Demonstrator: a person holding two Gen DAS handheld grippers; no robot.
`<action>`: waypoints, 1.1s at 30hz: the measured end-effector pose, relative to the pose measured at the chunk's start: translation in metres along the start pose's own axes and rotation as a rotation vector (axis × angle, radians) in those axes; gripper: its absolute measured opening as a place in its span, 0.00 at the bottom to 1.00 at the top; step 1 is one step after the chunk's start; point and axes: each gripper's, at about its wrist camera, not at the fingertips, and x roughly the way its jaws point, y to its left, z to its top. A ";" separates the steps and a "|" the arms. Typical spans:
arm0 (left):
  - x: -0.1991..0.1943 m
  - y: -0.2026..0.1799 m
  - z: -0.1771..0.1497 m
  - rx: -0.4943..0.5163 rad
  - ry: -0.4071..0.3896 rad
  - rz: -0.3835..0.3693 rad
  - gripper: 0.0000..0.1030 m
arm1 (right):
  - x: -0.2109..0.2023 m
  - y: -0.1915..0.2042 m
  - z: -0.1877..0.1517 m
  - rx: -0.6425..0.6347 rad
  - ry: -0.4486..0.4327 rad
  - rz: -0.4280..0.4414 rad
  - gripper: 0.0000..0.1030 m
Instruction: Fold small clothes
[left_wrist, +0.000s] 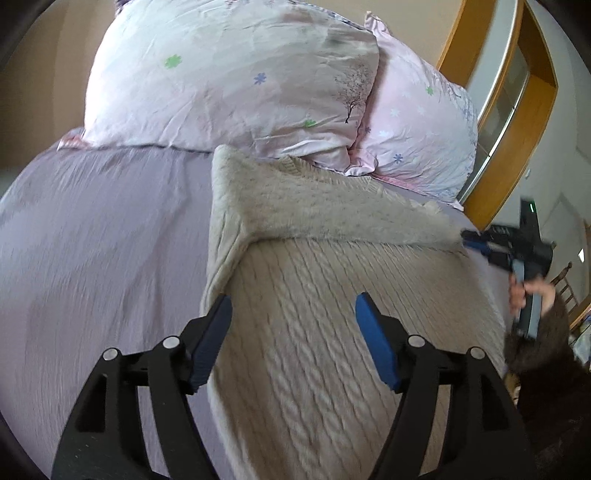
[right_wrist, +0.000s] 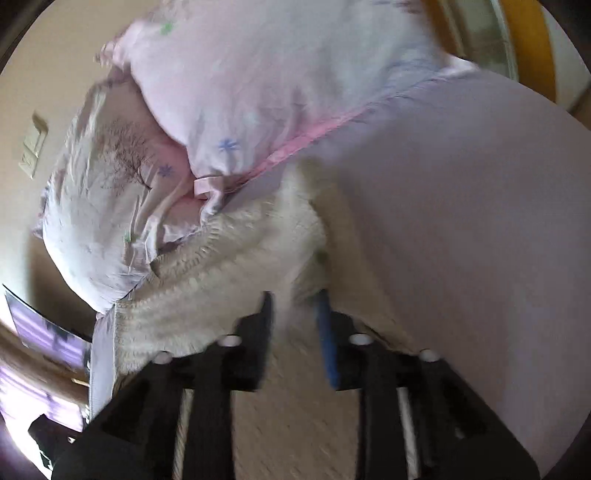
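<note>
Cream cable-knit sweater lies on the lilac bed sheet below the floral pillows, top part folded over; left gripper gapes wide above it; right gripper pinches its blurred fuzzy edge.

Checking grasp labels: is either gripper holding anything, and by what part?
Right gripper pinches the cream knit sweater by a fuzzy flap at its right edge, folded across. Left gripper is open over it, holding nothing.
</note>
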 end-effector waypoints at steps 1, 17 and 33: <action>-0.005 0.003 -0.004 -0.008 0.003 -0.008 0.72 | -0.012 -0.005 -0.008 -0.006 -0.020 0.011 0.55; -0.052 0.014 -0.082 -0.125 0.089 -0.106 0.70 | -0.076 -0.063 -0.115 -0.036 0.141 0.223 0.38; -0.052 0.011 -0.084 -0.216 0.118 -0.220 0.09 | -0.087 -0.048 -0.123 -0.066 0.152 0.626 0.08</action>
